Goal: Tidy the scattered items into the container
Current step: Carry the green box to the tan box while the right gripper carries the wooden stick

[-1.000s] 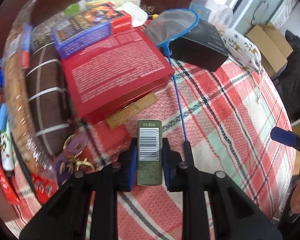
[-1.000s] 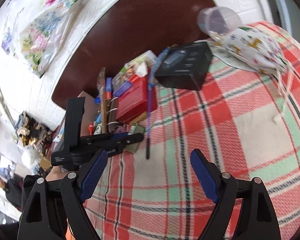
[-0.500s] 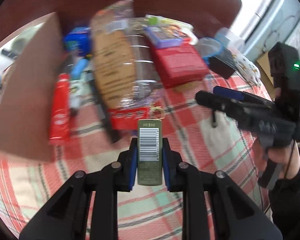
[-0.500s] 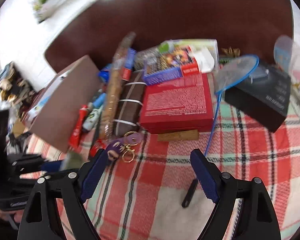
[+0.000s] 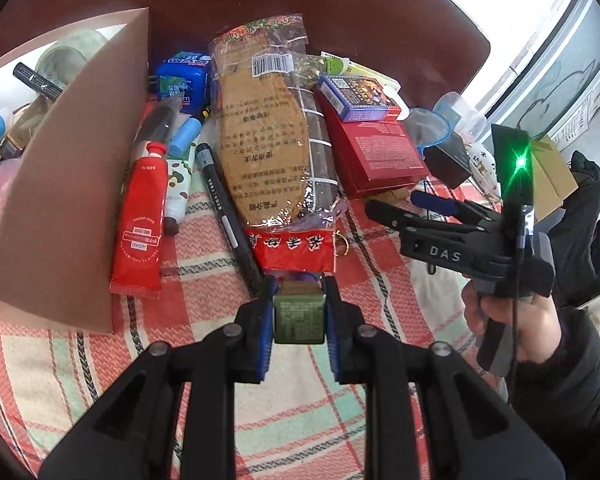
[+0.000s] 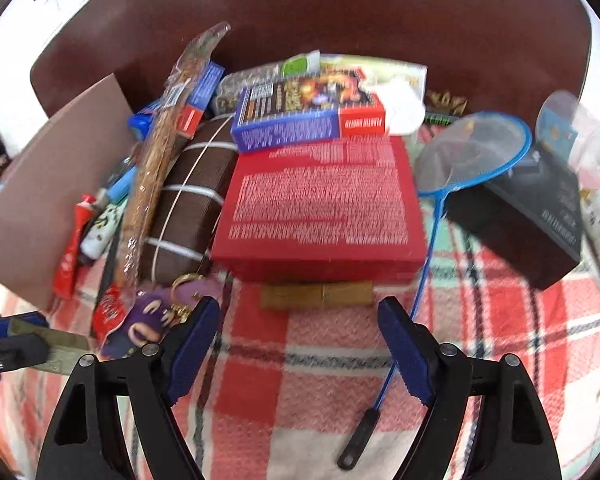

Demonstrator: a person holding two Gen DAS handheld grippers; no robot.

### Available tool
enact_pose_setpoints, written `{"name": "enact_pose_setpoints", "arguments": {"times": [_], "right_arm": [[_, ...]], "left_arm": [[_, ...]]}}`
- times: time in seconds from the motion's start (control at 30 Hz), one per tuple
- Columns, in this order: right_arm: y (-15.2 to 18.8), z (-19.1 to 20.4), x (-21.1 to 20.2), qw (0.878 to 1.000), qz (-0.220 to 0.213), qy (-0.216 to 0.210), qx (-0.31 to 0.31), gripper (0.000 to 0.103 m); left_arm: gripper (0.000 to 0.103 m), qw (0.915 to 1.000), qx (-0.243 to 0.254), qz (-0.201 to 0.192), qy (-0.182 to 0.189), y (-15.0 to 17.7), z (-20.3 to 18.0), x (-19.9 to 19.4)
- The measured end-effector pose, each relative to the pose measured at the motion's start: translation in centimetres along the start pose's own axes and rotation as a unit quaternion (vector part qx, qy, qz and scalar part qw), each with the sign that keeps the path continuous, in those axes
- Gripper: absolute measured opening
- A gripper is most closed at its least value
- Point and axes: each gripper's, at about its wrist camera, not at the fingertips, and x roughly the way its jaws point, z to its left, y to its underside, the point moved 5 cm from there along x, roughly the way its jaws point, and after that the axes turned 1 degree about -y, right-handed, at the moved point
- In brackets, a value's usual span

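Note:
My left gripper (image 5: 299, 292) is shut on a small green packet (image 5: 299, 318), held above the plaid cloth just in front of the pile. The brown cardboard box flap (image 5: 72, 184) stands to its left. My right gripper (image 6: 298, 312) hovers low over the cloth, its jaws wide and closing with nothing between them. A tan block (image 6: 316, 295) lies just beyond its fingertips, against the big red box (image 6: 320, 208). A purple keychain (image 6: 148, 316) sits by its left finger. In the left wrist view the right gripper (image 5: 394, 203) reaches in from the right, held by a hand.
A red tube (image 5: 142, 216), black marker (image 5: 224, 208) and long snack packet (image 5: 264, 136) lie beside the flap. A blue box (image 6: 300, 120) tops the red box. A blue net (image 6: 472, 156) leans on a black box (image 6: 532, 216). A dark chair back rises behind.
The left gripper swung from the red box toward the cardboard flap, and the green packet now shows its end. The right gripper dropped in close to the red box and tan block.

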Motion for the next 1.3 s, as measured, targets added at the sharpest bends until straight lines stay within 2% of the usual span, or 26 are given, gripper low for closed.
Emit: {"name": "enact_pose_setpoints", "arguments": {"times": [0.17, 0.27, 0.37, 0.43, 0.5, 0.73, 1.0, 1.07, 1.1, 1.3], "right_arm": [[0.1, 1.1, 1.4, 0.996, 0.013, 0.072, -0.059, 0.083], [0.2, 1.1, 2.0, 0.995, 0.009, 0.081, -0.059, 0.083], [0.1, 0.5, 1.9, 0.996, 0.001, 0.084, -0.033, 0.083], [0.2, 0.3, 1.6, 0.996, -0.004, 0.086, -0.027, 0.076], [0.4, 0.1, 1.0, 0.997, -0.012, 0.074, -0.020, 0.062], [0.8, -1.2, -1.1, 0.999, -0.030, 0.044, 0.012, 0.062], [0.8, -1.0, -6.8, 0.998, -0.069, 0.002, 0.011, 0.062], [0.8, 0.6, -8.7, 0.997, -0.082, -0.009, 0.003, 0.062], [-0.6, 2.0, -8.8, 0.996, -0.089, -0.013, -0.002, 0.062], [-3.7, 6.8, -11.0, 0.990, -0.118, -0.071, -0.034, 0.062]], "left_arm": [[0.022, 0.9999, 0.006, 0.003, 0.008, 0.2, 0.3, 0.4], [0.022, 0.9999, 0.005, 0.003, 0.010, 0.3, 0.6, 0.4], [0.022, 0.9999, 0.009, 0.004, 0.012, 0.6, 0.6, 0.4], [0.022, 0.9999, 0.010, 0.002, 0.013, 0.7, 0.5, 0.1], [0.022, 0.9999, 0.011, 0.001, 0.013, 0.8, 0.5, -0.2], [0.022, 0.9998, 0.017, -0.003, 0.005, 0.9, 0.1, -1.3], [0.022, 0.9996, 0.020, -0.021, -0.004, 0.7, -0.7, -3.8], [0.022, 0.9993, 0.022, -0.029, -0.008, 0.5, -0.7, -5.0], [0.022, 0.9992, 0.022, -0.033, -0.010, 0.4, -0.7, -5.4], [0.022, 0.9971, 0.026, -0.068, -0.025, -1.1, 0.1, -9.4]]}}
